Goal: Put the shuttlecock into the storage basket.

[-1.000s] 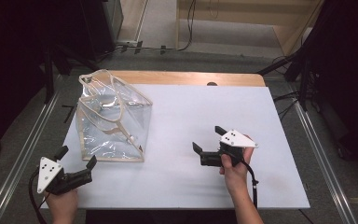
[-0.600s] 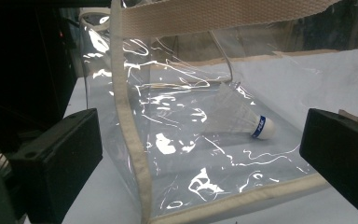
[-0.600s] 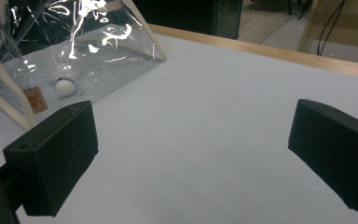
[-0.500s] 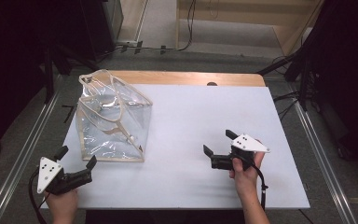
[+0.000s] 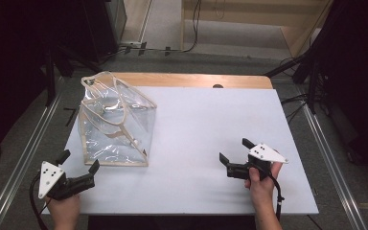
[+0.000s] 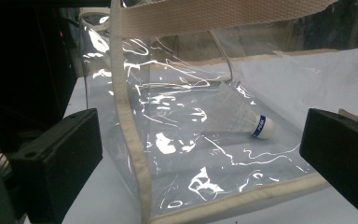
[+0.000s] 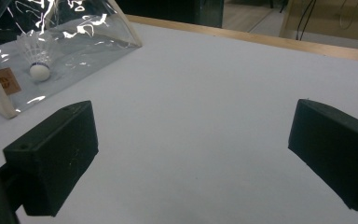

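Left gripper sits nearest — fingers spread toward the clear bag at left of frame, shuttlecock inside; right gripper also spread, well apart.

The high view is evenly lit from above: the white table is bright and almost shadowless, while the floor and the racks around it sink into near black. That view is soft and a little grainy, with fine detail lost. Sharp white glare streaks the clear bag, strongest in the left gripper view, where highlights break up its plastic wall and partly veil the shuttlecock inside. In both gripper views the black jaws at the bottom are close, dark and slightly out of focus. The right gripper view is bright and flat on the table, with only faint shade under the jaws, and straight edges bend slightly near the frame's borders.
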